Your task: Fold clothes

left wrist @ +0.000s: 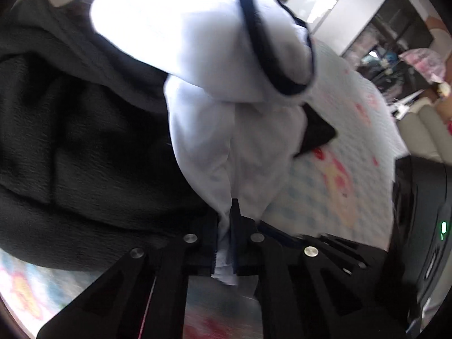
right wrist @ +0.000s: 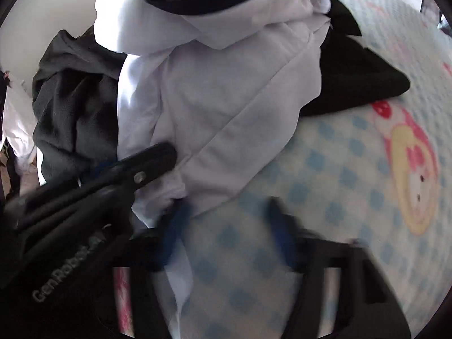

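While the left gripper (left wrist: 226,226) is clamping an edge of the white garment (left wrist: 214,90), the fabric is hanging bunched over the patterned bedcover (right wrist: 325,169). The right gripper (right wrist: 226,226) is standing open beside the hem, apparently seeking a second grip; spreading flat is likely next

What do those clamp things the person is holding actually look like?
Both are black plastic. The left gripper has angular ribbed arms with round silver rivets; pale lettering marks its body in the right wrist view. The right gripper has blue-padded fingers.
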The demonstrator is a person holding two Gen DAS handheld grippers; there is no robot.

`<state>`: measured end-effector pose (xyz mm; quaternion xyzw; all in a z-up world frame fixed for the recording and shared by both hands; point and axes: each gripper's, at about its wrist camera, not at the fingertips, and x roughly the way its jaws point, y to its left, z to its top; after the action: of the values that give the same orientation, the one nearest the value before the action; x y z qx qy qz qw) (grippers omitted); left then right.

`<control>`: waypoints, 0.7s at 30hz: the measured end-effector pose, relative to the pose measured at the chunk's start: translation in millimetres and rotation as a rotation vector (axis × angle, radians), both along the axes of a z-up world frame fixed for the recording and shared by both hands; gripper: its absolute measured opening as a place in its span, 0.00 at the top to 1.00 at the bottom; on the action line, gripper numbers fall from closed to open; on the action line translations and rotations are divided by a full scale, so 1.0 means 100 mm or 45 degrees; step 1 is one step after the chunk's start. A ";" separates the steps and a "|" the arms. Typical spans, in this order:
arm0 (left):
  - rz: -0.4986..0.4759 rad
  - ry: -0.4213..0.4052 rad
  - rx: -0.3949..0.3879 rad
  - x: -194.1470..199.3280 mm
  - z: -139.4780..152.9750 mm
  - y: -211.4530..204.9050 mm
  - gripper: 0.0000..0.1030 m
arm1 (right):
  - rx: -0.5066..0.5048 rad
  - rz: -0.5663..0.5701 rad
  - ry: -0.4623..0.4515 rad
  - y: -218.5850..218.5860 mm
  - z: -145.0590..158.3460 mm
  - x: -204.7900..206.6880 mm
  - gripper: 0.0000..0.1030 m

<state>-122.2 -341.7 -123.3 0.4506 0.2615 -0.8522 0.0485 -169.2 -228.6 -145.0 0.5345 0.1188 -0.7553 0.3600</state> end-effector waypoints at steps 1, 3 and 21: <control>-0.026 0.018 0.022 0.00 0.02 0.05 0.95 | -0.009 -0.010 0.029 0.04 0.05 0.00 0.94; -0.074 0.041 0.052 0.00 0.05 0.18 0.95 | -0.014 -0.023 0.098 0.14 0.14 0.03 0.96; -0.842 0.098 0.117 0.46 0.61 3.28 0.96 | 0.083 -0.378 0.189 3.03 0.77 0.75 0.98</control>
<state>-76.4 -13.4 -62.4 0.4802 0.1411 -0.8255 -0.2610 -93.8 74.2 -67.5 0.5004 0.0891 -0.8334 0.2170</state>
